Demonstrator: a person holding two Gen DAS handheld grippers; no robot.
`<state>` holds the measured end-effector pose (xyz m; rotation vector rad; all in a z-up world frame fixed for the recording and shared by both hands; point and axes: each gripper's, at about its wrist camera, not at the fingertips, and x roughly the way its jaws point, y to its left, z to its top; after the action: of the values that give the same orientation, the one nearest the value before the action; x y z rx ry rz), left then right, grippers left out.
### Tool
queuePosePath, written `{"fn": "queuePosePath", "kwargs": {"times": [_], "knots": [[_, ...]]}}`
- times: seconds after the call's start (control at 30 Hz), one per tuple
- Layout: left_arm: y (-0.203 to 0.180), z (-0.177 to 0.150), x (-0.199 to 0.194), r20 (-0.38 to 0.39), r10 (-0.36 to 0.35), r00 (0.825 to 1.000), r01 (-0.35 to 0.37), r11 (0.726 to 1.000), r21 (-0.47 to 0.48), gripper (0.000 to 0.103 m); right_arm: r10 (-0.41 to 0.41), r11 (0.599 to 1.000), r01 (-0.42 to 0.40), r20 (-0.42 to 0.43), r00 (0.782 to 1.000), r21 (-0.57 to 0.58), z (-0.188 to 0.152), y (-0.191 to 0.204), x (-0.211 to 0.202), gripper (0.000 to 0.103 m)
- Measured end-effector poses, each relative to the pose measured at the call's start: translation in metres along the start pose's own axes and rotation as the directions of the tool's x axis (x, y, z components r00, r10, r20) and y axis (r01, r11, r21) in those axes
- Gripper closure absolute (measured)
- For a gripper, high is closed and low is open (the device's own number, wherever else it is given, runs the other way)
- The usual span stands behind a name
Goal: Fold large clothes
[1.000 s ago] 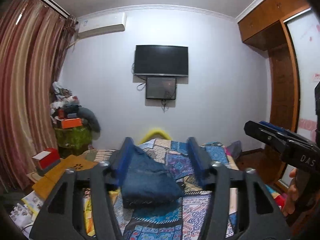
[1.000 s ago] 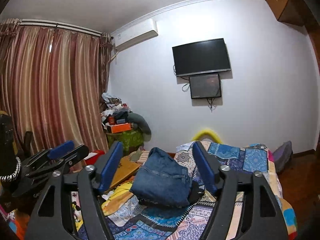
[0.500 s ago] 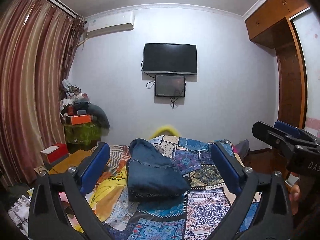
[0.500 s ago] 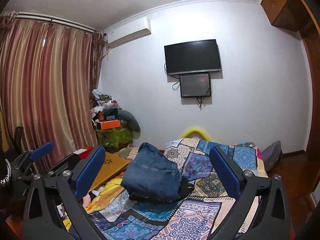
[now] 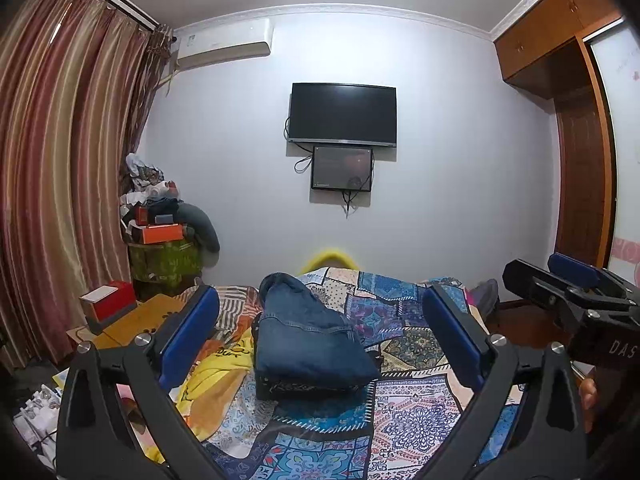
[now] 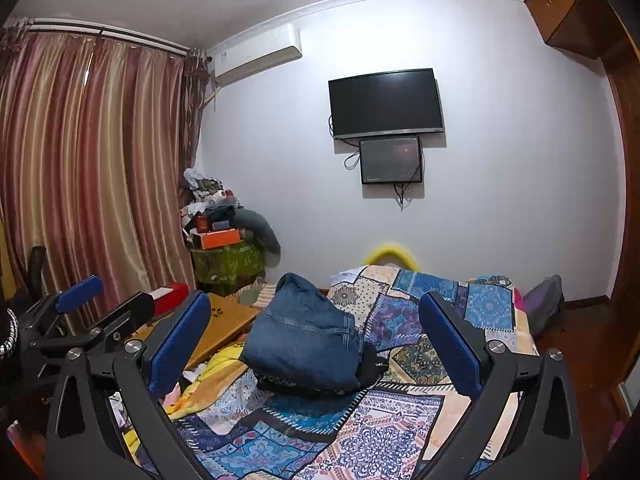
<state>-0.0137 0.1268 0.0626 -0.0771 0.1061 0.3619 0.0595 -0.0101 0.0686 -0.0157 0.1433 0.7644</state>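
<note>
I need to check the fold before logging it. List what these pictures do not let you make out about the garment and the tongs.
- Folded blue denim garment: its underside and far edge are hidden by its own bulk in both wrist views.
- Dark item under it: mostly covered by the denim; unidentifiable.
- Left tongs, right tongs: bases cut off by each view's bottom edge.
- Patchwork quilt: near end is blocked by the tongs.

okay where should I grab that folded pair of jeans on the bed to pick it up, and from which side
Grip the folded jeans at the thick near fold, coming in low from the near side. The layers there are stacked and rounded, raised off the patchwork bedspread, so one open gripper could probably close over all of them. The far end bunches up loosely and would likely unfold.
</note>
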Motion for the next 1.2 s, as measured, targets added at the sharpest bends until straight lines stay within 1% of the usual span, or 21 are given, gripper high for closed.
{"fn": "queuePosePath", "kwargs": {"times": [0.3,1.2], "knots": [[0.0006,-0.003,0.0041,-0.013,0.0,1.0,0.0,1.0,-0.01,0.001,0.0,1.0,0.0,-0.019,1.0,0.0,0.0008,-0.0007,-0.0026,0.0],[0.0019,-0.0029,0.0103,-0.038,-0.044,0.998,0.042,0.999,-0.029,0.001,-0.008,1.0,0.008,-0.048,0.999,-0.001,0.0012,-0.0032,-0.0017,0.0]]}}
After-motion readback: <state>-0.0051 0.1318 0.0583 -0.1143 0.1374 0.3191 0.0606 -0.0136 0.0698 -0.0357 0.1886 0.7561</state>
